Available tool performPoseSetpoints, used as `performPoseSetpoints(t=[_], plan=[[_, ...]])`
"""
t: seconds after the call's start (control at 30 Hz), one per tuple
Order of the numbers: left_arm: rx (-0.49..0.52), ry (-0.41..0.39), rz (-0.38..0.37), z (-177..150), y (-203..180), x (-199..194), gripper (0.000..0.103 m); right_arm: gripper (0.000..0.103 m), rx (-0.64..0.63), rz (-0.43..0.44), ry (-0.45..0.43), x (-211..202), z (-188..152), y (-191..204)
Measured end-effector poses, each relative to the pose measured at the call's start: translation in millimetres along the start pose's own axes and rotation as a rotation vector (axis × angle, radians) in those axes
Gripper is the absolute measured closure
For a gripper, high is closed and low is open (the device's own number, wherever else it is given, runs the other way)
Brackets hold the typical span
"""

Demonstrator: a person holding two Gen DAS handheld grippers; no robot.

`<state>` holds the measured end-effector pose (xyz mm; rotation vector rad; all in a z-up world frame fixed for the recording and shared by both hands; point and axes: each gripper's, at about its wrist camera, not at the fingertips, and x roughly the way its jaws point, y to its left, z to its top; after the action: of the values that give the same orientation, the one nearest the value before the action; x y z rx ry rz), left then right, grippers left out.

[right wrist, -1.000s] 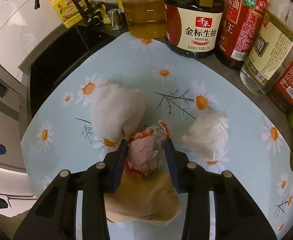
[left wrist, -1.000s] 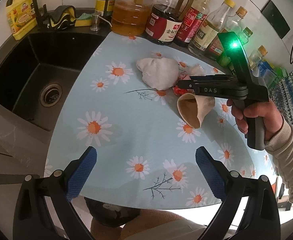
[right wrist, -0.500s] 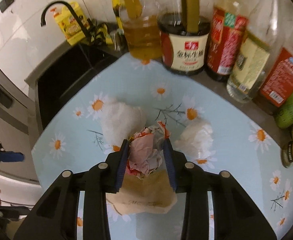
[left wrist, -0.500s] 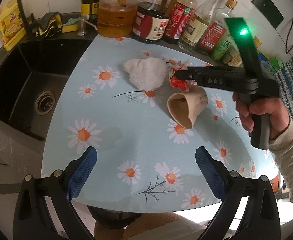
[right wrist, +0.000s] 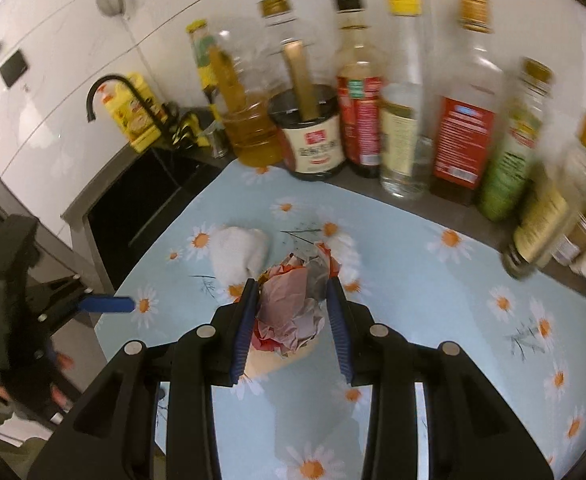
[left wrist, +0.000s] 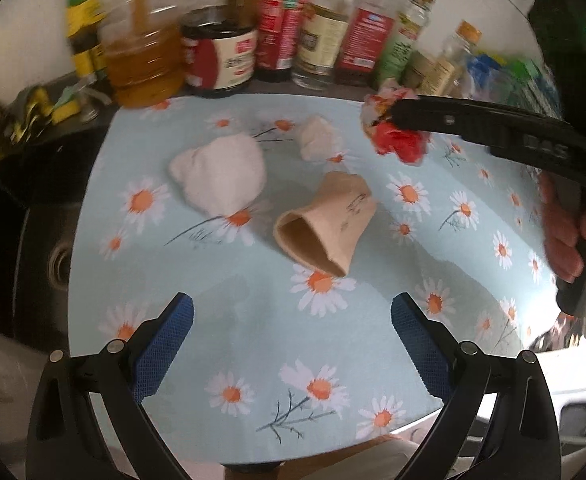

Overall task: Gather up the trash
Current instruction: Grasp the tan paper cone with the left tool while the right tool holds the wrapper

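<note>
My right gripper (right wrist: 293, 292) is shut on a crumpled red and white wrapper (right wrist: 289, 316), lifted well above the daisy-print counter mat (right wrist: 433, 304). From the left wrist view the same wrapper (left wrist: 393, 132) hangs at the tip of the right gripper (left wrist: 393, 114) at upper right. On the mat lie a tipped tan paper cup (left wrist: 325, 220), a large white crumpled tissue (left wrist: 221, 176) and a smaller white wad (left wrist: 317, 140). My left gripper (left wrist: 292, 320) is open near the mat's front edge, short of the cup, holding nothing.
A row of oil and sauce bottles (right wrist: 373, 120) lines the back of the counter. A black sink (right wrist: 141, 200) with a black tap (right wrist: 105, 88) lies to the left. A hand (left wrist: 573, 232) holds the right gripper's handle at right.
The right gripper has risen and drawn back to the right with the wrapper, away from the cup. The left gripper has moved forward over the mat toward the cup.
</note>
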<state>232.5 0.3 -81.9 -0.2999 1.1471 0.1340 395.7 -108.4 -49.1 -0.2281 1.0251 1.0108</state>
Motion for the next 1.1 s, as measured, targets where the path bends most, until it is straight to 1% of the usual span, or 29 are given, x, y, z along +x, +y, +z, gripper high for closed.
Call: performPoseSetpoints(t=[0.13, 0.27, 0.33, 0.4, 0.63, 0.83, 0.93, 1.0, 1.03, 1.07, 1.1], plan=[[0.091, 0.022, 0.007, 16.4, -14.2, 13.4, 0.007, 0.067, 0.055, -0.012, -0.016, -15.7, -17.0, -15.5], [0.176, 0.07, 0.021, 32.0, -25.1, 34.8, 0.007, 0.067, 0.115, -0.018, -0.022, -26.2, -38.9, -30.3], [0.228, 0.096, 0.052, 39.1, -32.7, 47.9, 0.007, 0.067, 0.15, -0.017, -0.019, -28.4, -51.7, -38.3], [0.256, 0.111, 0.068, 44.6, -37.2, 56.9, 0.007, 0.067, 0.185, -0.014, -0.015, -29.6, -64.9, -46.3], [0.325, 0.169, 0.103, 59.4, -46.9, 84.7, 0.007, 0.067, 0.259, 0.009, 0.002, -28.5, -96.5, -62.3], [0.349, 0.225, 0.136, 67.7, -45.4, 107.8, 0.007, 0.067, 0.286, 0.039, 0.01, -25.1, -108.9, -67.1], [0.351, 0.254, 0.147, 68.6, -43.3, 115.1, 0.009, 0.067, 0.297, 0.05, 0.009, -25.3, -113.6, -70.3], [0.356, 0.259, 0.142, 68.0, -43.3, 116.8, 0.022, 0.067, 0.304, 0.053, 0.008, -24.7, -116.3, -72.8], [0.359, 0.26, 0.144, 67.7, -43.4, 116.8, 0.036, 0.067, 0.309, 0.055, 0.009, -24.2, -117.7, -74.0], [0.365, 0.261, 0.145, 66.4, -43.7, 117.1, 0.043, 0.067, 0.313, 0.055, 0.009, -23.8, -118.6, -74.7], [0.368, 0.264, 0.145, 65.5, -43.8, 117.7, 0.045, 0.067, 0.316, 0.055, 0.01, -23.1, -119.1, -75.1]])
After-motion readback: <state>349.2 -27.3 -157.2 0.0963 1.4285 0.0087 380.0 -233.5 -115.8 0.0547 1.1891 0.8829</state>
